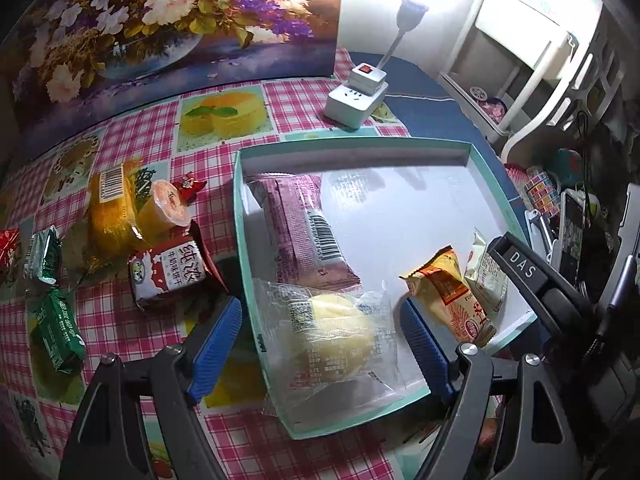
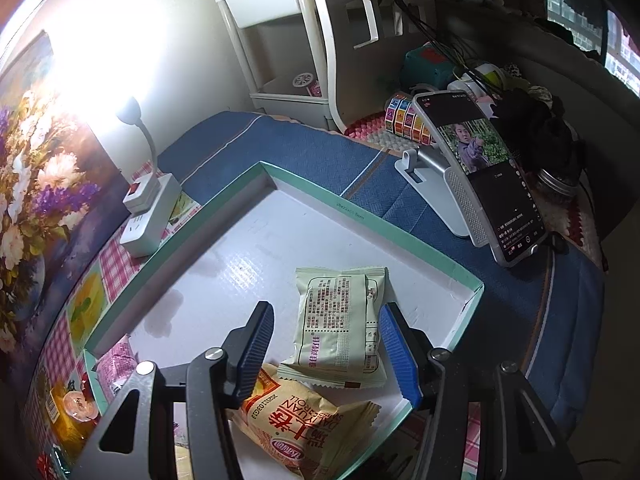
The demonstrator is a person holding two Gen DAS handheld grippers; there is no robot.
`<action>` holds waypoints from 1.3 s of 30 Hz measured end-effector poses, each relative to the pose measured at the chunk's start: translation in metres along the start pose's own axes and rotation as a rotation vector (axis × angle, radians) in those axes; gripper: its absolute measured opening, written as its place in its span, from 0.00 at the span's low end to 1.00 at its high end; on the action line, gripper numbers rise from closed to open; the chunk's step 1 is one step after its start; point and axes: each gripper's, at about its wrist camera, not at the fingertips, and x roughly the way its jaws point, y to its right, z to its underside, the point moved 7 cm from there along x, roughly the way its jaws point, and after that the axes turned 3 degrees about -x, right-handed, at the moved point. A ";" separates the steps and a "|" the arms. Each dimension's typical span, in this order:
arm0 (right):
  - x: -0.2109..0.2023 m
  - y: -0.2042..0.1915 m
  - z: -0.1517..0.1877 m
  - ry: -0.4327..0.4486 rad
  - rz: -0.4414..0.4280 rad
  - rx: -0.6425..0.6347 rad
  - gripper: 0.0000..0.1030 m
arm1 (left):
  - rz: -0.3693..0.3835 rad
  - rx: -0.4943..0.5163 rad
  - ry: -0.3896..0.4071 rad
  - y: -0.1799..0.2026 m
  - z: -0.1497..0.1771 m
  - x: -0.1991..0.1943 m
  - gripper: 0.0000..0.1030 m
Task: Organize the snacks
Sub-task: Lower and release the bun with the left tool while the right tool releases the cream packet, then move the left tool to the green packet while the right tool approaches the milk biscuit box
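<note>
Clear, crinkly film around a soft bun [image 1: 334, 344], lying at the box's [image 1: 352, 143] near edge between the left gripper's [image 1: 320, 344] spread, untouching pads: light, slippery, crushable, best pinched by a sealed end. Right gripper [image 2: 326, 350] released above the pale packet [image 2: 340, 324] by the box's right wall.

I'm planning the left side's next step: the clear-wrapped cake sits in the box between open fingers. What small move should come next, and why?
Probably lift the left hand-held gripper clear of the clear-wrapped cake. It lies inside the teal box, the pads stand apart from it, and snacks like the milk biscuit pack wait on the tablecloth.
</note>
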 end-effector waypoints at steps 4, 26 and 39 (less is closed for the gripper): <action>0.001 -0.002 0.001 -0.003 -0.002 -0.008 0.58 | -0.012 -0.065 0.014 -0.017 -0.003 -0.003 0.80; -0.030 -0.078 0.017 0.075 -0.120 -0.268 1.00 | -0.288 -0.739 0.107 -0.224 0.020 -0.037 0.94; -0.067 -0.169 0.068 0.061 -0.390 -0.502 1.00 | -0.430 -1.000 0.196 -0.301 0.054 -0.078 0.94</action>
